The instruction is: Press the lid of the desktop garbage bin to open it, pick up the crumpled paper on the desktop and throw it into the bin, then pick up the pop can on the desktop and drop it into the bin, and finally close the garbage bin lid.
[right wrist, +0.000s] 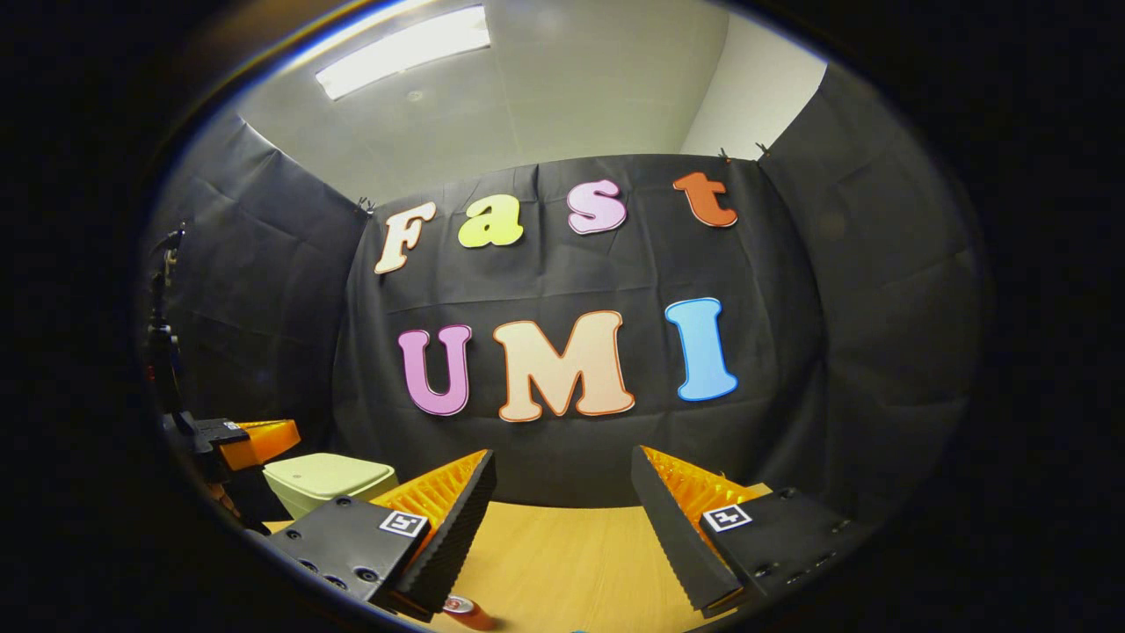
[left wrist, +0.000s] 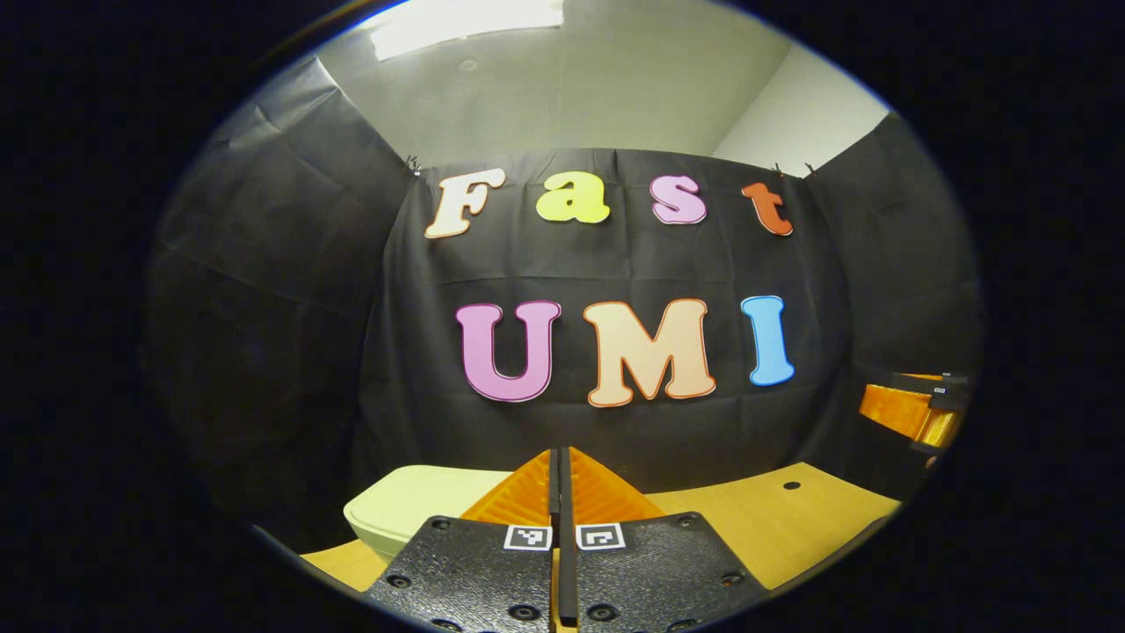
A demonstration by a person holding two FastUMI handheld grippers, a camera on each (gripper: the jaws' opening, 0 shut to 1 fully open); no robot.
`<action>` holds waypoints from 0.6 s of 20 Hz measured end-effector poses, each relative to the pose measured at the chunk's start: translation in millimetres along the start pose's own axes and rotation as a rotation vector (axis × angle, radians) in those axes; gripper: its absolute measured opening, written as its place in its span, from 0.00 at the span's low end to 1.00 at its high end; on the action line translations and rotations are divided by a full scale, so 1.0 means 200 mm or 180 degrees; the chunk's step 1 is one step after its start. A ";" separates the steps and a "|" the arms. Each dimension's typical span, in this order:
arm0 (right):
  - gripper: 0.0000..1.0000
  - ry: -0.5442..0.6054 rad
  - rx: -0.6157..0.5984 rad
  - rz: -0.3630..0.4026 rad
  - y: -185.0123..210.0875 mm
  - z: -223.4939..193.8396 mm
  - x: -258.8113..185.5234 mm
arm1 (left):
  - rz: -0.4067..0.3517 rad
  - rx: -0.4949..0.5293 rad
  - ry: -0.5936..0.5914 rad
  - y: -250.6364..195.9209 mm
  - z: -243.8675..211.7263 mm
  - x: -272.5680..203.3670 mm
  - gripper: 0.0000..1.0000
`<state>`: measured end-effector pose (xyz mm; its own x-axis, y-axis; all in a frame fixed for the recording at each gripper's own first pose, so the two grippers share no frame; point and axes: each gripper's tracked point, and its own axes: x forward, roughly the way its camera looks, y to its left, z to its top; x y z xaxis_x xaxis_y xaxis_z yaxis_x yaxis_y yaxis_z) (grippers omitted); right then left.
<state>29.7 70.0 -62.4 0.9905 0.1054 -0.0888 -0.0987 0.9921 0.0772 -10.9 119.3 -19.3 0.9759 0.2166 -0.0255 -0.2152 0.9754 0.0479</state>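
in the left gripper view, the left gripper (left wrist: 560, 466) is seen with its jaws pressed together, nothing between them. just beyond and to its left, the bin (left wrist: 413, 510) stands on the wooden surface (left wrist: 773, 519), lid down. in the right gripper view, the right gripper (right wrist: 562, 492) is held with jaws spread wide, empty; the can (right wrist: 466, 611) lies on the surface just below the near finger. farther left the bin is seen beside the left gripper.
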 end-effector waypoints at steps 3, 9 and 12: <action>0.95 -0.0002 0.0005 0.0012 0.06 -0.02 0.03 | 0.0078 -0.0057 0.0148 0.11 -0.08 0.02 0.00; 0.95 0.0106 -0.0032 0.0048 0.20 -0.09 0.06 | 0.0308 -0.0074 0.0427 0.37 -0.28 0.05 0.00; 0.95 0.0168 -0.0040 0.0045 0.26 -0.14 0.07 | 0.0394 -0.0122 0.0597 0.47 -0.40 0.05 0.00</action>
<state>34.9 124.7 -87.0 0.9825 0.1225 -0.1402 -0.1141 0.9913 0.0662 -23.5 217.5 -95.4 0.9191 0.3352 -0.2070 -0.3376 0.9410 0.0243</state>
